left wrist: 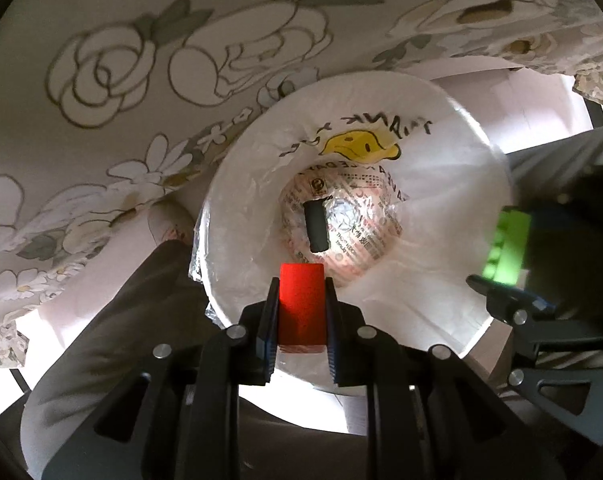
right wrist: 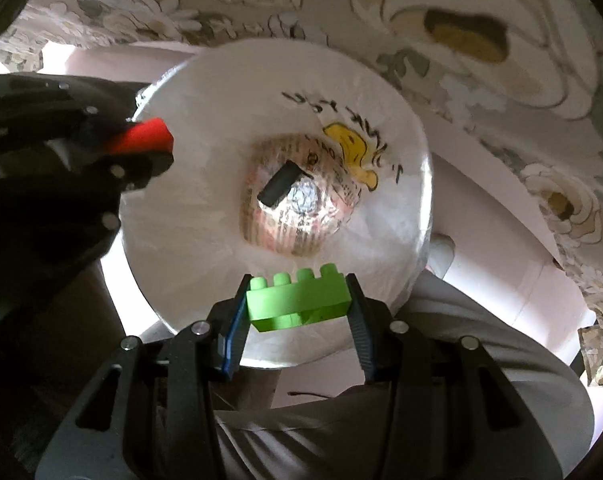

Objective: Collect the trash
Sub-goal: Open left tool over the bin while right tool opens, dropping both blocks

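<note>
Red block (left wrist: 301, 304) clamped in left gripper (left wrist: 301, 312), green studded brick (right wrist: 299, 300) pinched in right gripper (right wrist: 299, 308); both held over lined white bin (left wrist: 441, 208). Release advised only once each piece is centred over bin mouth, clear of rim. Dark piece (right wrist: 279, 188) seen on bin bottom. Brick studs shown plainly by right wrist view only

The bin's (left wrist: 441, 300) mouth lies open below, hemmed by the floral tablecloth (left wrist: 141, 80) beside its rim.
</note>
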Demonstrator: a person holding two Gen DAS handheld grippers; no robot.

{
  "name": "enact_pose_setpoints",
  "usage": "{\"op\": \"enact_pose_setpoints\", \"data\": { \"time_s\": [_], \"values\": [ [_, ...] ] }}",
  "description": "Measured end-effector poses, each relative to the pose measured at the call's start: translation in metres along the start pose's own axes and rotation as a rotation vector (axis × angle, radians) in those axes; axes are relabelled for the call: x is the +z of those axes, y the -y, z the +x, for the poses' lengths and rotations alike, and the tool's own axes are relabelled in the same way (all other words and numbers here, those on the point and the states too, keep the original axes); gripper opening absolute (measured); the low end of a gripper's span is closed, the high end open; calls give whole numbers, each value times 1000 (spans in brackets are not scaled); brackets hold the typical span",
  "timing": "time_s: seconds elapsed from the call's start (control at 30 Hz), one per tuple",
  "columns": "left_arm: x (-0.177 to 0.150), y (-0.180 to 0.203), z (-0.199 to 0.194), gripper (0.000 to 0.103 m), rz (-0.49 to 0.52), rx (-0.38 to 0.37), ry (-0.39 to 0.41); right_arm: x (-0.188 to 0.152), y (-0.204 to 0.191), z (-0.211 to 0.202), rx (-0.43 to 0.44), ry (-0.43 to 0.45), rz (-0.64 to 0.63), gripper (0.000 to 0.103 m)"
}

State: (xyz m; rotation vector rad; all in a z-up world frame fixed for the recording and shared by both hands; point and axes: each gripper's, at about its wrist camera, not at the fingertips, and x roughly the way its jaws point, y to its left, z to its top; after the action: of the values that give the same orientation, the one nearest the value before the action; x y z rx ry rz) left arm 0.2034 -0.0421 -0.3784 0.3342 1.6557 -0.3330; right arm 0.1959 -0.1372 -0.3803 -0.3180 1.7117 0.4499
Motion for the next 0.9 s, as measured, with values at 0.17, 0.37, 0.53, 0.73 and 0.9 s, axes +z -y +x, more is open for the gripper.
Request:
{"op": "enact_pose_setpoints", "data": {
  "time_s": [0.17, 0.37, 0.53, 0.73, 0.9],
  "values": [
    [2, -1, 10, 22, -9, -21, -22, 1, 2, 3, 1, -4, 8, 46],
    [3, 4, 20, 40, 3, -4, -23, 4, 2, 12, -12, -26, 22, 56],
    [3, 3, 17, 40, -2, -9, -15, 4, 3, 12, -7, -21, 25, 56],
    [1, 2, 11, 40, -9, -5, -8, 2, 8, 8, 11, -9, 41, 56],
    [-3, 0, -2, 40, -8, -6, 15, -1, 9, -3, 23, 15, 31, 56]
  ]
}}
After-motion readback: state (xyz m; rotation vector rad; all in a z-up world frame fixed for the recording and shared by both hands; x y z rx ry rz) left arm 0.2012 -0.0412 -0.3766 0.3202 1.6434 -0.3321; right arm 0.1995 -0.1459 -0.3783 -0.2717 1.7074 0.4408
